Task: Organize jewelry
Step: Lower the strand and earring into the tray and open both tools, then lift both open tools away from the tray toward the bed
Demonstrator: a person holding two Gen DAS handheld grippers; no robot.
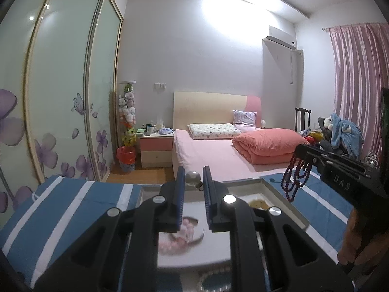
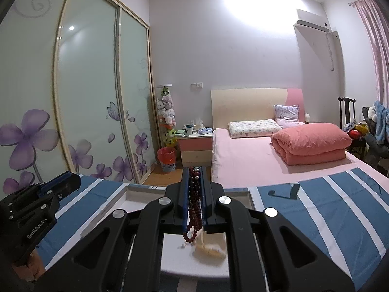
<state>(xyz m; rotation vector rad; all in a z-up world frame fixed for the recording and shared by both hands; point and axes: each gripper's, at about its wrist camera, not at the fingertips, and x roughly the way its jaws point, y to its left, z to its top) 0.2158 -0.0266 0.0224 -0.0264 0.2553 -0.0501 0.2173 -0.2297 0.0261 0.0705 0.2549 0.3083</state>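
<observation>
My left gripper (image 1: 193, 173) is shut on a pearl piece (image 1: 193, 178) with a small dark clasp, held above a white tray (image 1: 279, 193). In the tray lie a blurred pink bead bracelet (image 1: 181, 237) and a yellowish item (image 1: 257, 204). Off to the right, my right gripper (image 1: 301, 149) is shut on a dark red bead string (image 1: 295, 176) whose loops hang below its fingers. In the right wrist view the bead string (image 2: 194, 194) runs between the pads of the right gripper (image 2: 194, 170), with a cream tassel (image 2: 210, 250) dangling over the tray (image 2: 145, 190). The left gripper (image 2: 64, 182) shows at the left.
The tray sits on a blue-and-white striped cloth (image 2: 316, 206), where a small dark item (image 2: 284, 191) lies to its right. Beyond stand a pink bed (image 2: 255, 155), a nightstand (image 2: 195, 148), a red bin (image 2: 166, 159) and a flowered sliding wardrobe (image 2: 85, 97). White beads (image 1: 214, 277) show at the bottom.
</observation>
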